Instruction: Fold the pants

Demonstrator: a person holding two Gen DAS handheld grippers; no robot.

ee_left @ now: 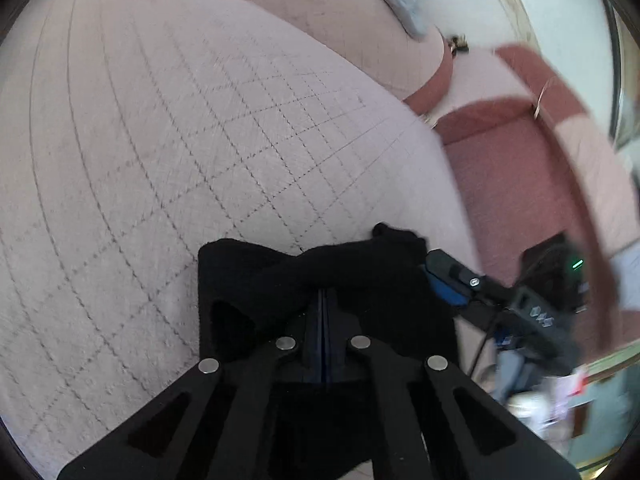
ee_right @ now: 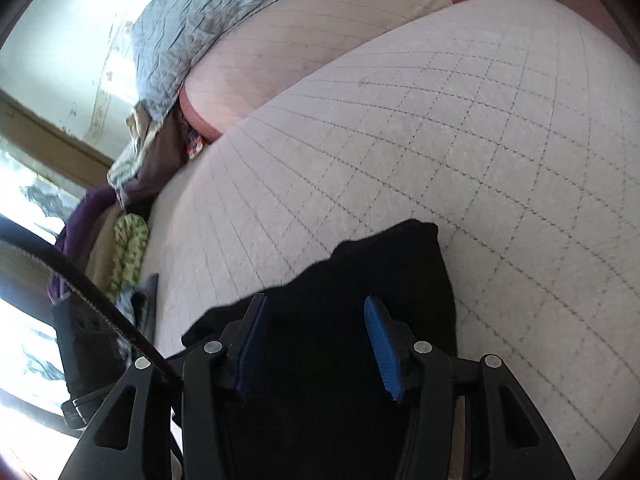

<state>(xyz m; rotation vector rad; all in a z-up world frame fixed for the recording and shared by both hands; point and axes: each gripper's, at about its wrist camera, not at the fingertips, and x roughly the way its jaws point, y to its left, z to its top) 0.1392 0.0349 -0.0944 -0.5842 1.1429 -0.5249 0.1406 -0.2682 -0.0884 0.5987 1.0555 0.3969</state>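
Observation:
The black pants (ee_left: 320, 272) lie on a quilted pale mattress (ee_left: 180, 140). My left gripper (ee_left: 324, 300) is shut on the black pants, with bunched cloth draped over its closed fingers. In the right wrist view, my right gripper (ee_right: 316, 340) is open, its blue pads (ee_right: 384, 344) wide apart over the black pants (ee_right: 380, 276), which lie under and between the fingers. The right gripper also shows at the pants' right edge in the left wrist view (ee_left: 452, 280). How much of the pants lies below the grippers is hidden.
A light blue quilt (ee_right: 208, 20) lies at the far end of the mattress (ee_right: 440, 140). Piled clothes (ee_right: 120, 240) sit beside the mattress at the left. A reddish floor (ee_left: 508, 184) and a black device with a green light (ee_left: 560, 272) lie past the mattress edge.

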